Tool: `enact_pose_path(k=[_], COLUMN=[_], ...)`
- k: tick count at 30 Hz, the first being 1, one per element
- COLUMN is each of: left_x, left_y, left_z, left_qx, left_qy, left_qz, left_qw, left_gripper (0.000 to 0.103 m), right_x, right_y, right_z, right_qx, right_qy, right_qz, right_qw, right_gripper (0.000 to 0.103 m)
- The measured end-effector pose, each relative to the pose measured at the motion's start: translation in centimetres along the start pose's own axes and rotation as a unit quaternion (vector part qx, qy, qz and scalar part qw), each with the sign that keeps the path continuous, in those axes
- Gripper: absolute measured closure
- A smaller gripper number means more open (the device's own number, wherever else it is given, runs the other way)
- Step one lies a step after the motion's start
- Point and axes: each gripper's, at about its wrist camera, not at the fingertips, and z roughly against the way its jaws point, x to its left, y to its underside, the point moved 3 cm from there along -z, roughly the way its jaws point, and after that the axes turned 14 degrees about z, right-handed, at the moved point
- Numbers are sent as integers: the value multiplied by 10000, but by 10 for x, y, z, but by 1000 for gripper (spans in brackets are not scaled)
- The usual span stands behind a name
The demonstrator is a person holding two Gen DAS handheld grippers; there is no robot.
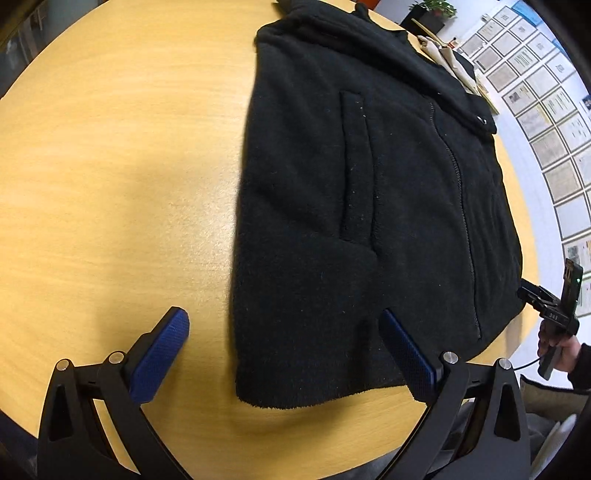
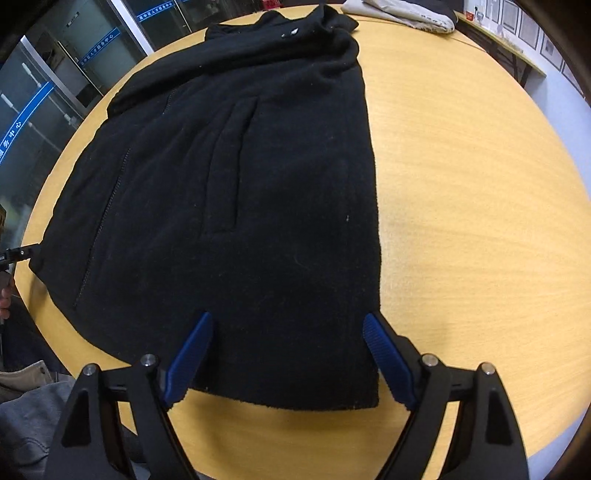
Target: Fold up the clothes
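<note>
Currently: a black fleece jacket (image 1: 369, 206) lies flat on the round wooden table (image 1: 110, 166), front up, zipper (image 1: 458, 177) closed and running lengthwise, one slit pocket (image 2: 229, 162) visible each side of it. The far end, collar side, is bunched and seems turned back over the body; sleeves appear tucked in, since none lies outside the outline.

Left gripper (image 1: 284, 332): jaws spread wide, nothing between them, poised above the hem corner on its side. One blue pad (image 1: 162, 354) is over bare table, the other over the fabric.

Right gripper (image 2: 286, 330): likewise spread and empty, straddling the opposite hem corner.

Judgement: the step in hand is the approach for a lengthwise fold, hem toward collar. The next move calls for both tools to drop to the hem edge, pinch through all layers at matching points, then lift and carry together so the fleece does not skew.

Hard to make out:
- black on black hides layer count and where the sleeves sit;
- whether either tool touches the cloth cannot be told;
- pale cloth items (image 2: 402, 14) at the far table edge are cut off;
- the collar end is partly out of frame.
</note>
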Motion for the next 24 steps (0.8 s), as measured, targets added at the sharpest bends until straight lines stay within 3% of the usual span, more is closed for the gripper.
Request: enact_pose_path(k=[1,2,3,13,14,15,16,17,18,20,24], left_x=[0,-1,-2,-1,-2,-2,-1,1,4,8,22], left_y=[-1,-1,-2,-2,-1,0,2,4,7,14,47], left_z=[1,3,4,1,1,1,1,3,5,12,39], left_qx=[16,43,116,240,212,185,207,262,317,354,654], left_qy=[136,275,414,328,189,6,-103,-93,-82,-170,-317], left_qz=[51,95,116,23,-43,-115,-147,-112,-78,-109,-194], left_qw=[9999,9996,9990,9992,9996,9998,9996,9996,9994,9992,9972], left_gripper=[4,15,32,35,44,65,74,82,88,93,95], right_x=[-1,-1,-2,-8,-7,2,8,13,18,24,40], right_y=[0,-1,-1,-3,-4,-8,-10,-12,-12,-5,12], right_z=[0,0,-1,-3,-4,-6,-7,-6,-5,6,36], right_qx=[3,7,10,43,59,119,150,164,184,269,315], right_qy=[4,7,11,49,56,80,80,-21,-138,-497,-1218], right_qz=[5,10,15,63,102,277,406,465,506,438,311], right_qw=[10000,10000,10000,10000,9999,9995,9990,9988,9985,9974,9916], right_gripper=[17,20,21,18,19,21,32,57,70,87,89])
